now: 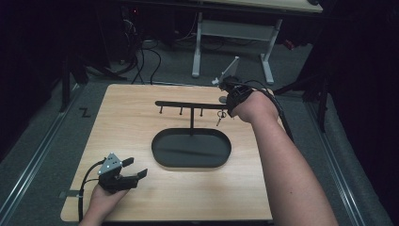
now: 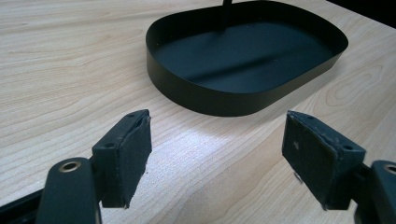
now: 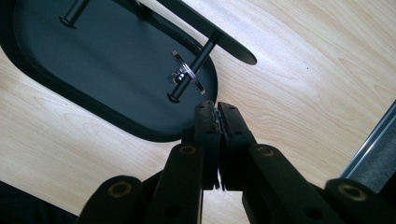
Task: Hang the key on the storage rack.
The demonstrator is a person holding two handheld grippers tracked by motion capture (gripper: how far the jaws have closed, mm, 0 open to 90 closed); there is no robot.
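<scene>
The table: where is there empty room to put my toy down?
The table is bare left of the black tray, behind the left gripper. The front strip near the person's arm is also bare. It's crowded at the hook bar, where the right gripper sits.

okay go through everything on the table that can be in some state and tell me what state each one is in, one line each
Left gripper: open, jaws wide apart, low over the table, holding nothing.
Right gripper: shut, by the rack's right end; nothing visible between its jaws.
Black tray: upright on the table, nothing lying in it.
Hook rack: standing upright in the tray.
Key ring: hanging on the rack's rightmost peg.
</scene>
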